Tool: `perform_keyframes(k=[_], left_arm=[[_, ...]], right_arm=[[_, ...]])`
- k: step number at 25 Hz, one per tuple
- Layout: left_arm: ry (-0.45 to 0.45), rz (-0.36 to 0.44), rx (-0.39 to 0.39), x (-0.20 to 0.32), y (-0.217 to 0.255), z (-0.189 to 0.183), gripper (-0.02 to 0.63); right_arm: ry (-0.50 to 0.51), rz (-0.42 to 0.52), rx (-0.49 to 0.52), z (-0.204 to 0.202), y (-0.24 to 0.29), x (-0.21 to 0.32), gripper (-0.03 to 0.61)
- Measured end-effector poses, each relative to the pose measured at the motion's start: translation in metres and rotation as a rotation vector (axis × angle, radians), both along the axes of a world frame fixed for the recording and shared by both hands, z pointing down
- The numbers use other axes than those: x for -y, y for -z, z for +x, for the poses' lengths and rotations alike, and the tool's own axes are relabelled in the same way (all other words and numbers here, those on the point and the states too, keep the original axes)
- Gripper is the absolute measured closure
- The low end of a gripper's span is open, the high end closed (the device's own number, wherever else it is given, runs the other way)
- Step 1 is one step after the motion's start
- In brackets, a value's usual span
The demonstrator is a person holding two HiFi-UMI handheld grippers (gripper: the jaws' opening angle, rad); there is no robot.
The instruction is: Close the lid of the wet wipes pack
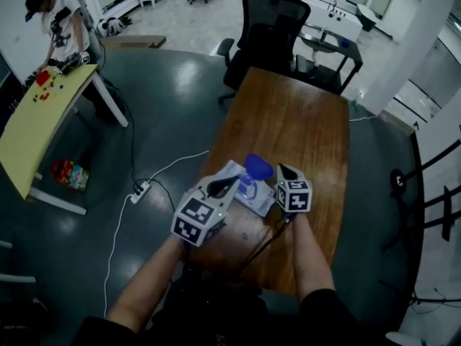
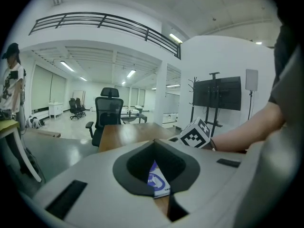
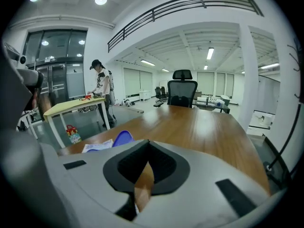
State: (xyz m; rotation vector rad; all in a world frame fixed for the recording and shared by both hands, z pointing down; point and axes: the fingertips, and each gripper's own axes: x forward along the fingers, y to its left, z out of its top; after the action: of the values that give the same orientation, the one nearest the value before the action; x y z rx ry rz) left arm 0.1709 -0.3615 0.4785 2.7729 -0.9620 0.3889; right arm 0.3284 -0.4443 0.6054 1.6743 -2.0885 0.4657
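Observation:
The white and blue wet wipes pack [image 1: 247,193] lies on the wooden table [image 1: 302,121] near its front left corner, with its blue lid [image 1: 258,166] standing up open. My left gripper [image 1: 232,184] is shut, its tips over the pack's left side; the pack [image 2: 156,180] shows through the hollow between its jaws. My right gripper [image 1: 282,170] is shut just right of the lid, holding nothing. In the right gripper view the pack [image 3: 99,147] and lid [image 3: 122,137] lie to the left of the right gripper [image 3: 142,179].
A black office chair [image 1: 270,31] stands at the table's far end. At the left, a person leans over a yellow table [image 1: 36,121] with small toys on it. A power strip [image 1: 140,190] and its cable lie on the floor by the table's left edge.

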Motion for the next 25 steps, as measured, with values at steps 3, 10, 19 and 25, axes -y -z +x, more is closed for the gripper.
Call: perform_keyframes(k=[3,10,19,25], left_arm=[[0.021,-0.013,0.009,0.008,-0.005,-0.002,0.606],[0.046,-0.049,0.022,0.016,-0.019,-0.002,0.606],[0.051,-0.080,0.014,0.017,-0.030,-0.003,0.606],[0.056,-0.094,0.012,0.013,-0.037,-0.006,0.606]], right_arm=[[0.024,-0.026,-0.033,0.004,-0.014,0.014,0.569],[0.102,-0.109,-0.022,0.001,-0.044,0.031,0.569],[0.308,-0.112,0.100,-0.041,-0.022,-0.004,0.569],[0.395,-0.117,0.096,-0.081,-0.023,-0.024,0.569]])
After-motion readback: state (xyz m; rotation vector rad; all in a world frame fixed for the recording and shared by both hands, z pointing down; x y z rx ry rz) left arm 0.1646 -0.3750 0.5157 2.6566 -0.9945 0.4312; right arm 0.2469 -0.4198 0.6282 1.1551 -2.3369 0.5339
